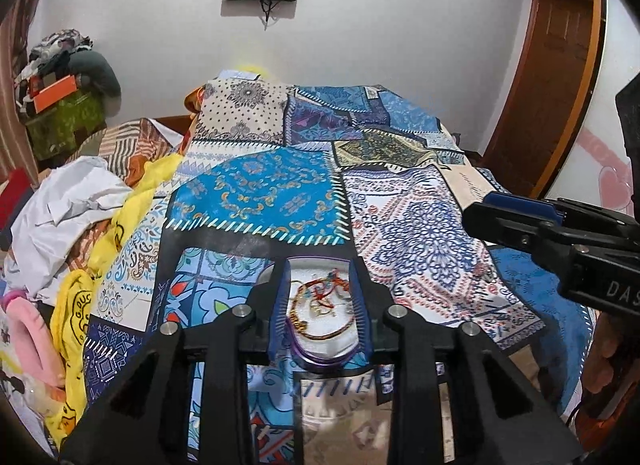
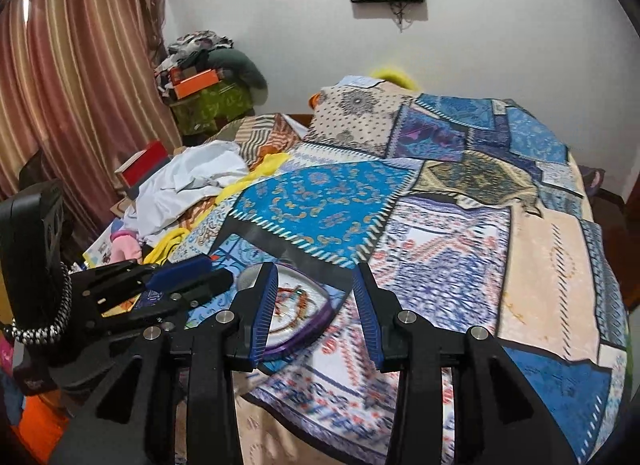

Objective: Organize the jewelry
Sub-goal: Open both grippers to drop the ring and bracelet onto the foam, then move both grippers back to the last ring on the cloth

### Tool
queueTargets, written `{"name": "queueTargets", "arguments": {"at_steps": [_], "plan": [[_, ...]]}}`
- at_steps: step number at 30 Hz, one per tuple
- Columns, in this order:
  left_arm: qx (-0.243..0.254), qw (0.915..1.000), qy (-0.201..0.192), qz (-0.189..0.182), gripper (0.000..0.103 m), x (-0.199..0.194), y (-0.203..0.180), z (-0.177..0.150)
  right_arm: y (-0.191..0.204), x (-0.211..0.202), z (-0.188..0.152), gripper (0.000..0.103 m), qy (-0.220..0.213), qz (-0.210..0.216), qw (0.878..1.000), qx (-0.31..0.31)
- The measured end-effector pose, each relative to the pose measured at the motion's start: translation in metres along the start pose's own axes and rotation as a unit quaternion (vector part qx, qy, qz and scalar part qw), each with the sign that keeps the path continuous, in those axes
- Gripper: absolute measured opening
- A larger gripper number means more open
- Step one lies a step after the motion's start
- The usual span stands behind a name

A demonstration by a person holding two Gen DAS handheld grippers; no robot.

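A white heart-shaped jewelry tray with a purple rim [image 1: 320, 363] lies on the patchwork bedspread. It holds tangled bracelets and chains [image 1: 316, 301] of gold, red and teal. My left gripper [image 1: 320, 305] is open, its blue-padded jaws on either side of the tray, right above it. The tray also shows in the right wrist view [image 2: 298, 331] at lower left of centre. My right gripper [image 2: 316, 313] is open and empty, just right of the tray. It also shows in the left wrist view [image 1: 520, 221] at the right edge.
The blue patchwork bedspread [image 2: 440, 225] covers the bed. Piled white, yellow and pink clothes [image 1: 72, 225] lie at the left. A red box [image 2: 146, 167] and striped curtains [image 2: 80, 65] stand further left. A wooden door [image 1: 560, 65] is at right.
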State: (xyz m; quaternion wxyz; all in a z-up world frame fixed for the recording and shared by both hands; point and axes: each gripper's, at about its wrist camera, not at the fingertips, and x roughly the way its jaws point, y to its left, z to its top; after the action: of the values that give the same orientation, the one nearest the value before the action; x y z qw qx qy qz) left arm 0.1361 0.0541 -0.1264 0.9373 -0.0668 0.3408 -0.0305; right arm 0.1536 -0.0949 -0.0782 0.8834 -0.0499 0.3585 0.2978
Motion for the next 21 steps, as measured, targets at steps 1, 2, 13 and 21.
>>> {"name": "queueTargets", "arguments": {"at_steps": [1,2,13,21], "plan": [[0.002,1.0,-0.001,0.0,0.033,-0.001,-0.004,0.001,-0.004,-0.004,-0.001,0.035,-0.002,-0.005,1.0,0.003],[0.003,1.0,-0.001,-0.001,0.034,-0.001,-0.006,0.001,-0.008,-0.008,-0.002,0.035,-0.003,-0.009,1.0,0.005],[0.027,0.9993,0.011,-0.022,0.047,0.015,-0.053,0.008,-0.06,-0.044,-0.021,0.036,-0.015,-0.06,0.997,0.038],[0.058,0.9965,0.041,-0.045,0.047,0.044,-0.091,0.005,-0.101,-0.054,-0.039,0.036,-0.005,-0.085,0.993,0.077]]}}
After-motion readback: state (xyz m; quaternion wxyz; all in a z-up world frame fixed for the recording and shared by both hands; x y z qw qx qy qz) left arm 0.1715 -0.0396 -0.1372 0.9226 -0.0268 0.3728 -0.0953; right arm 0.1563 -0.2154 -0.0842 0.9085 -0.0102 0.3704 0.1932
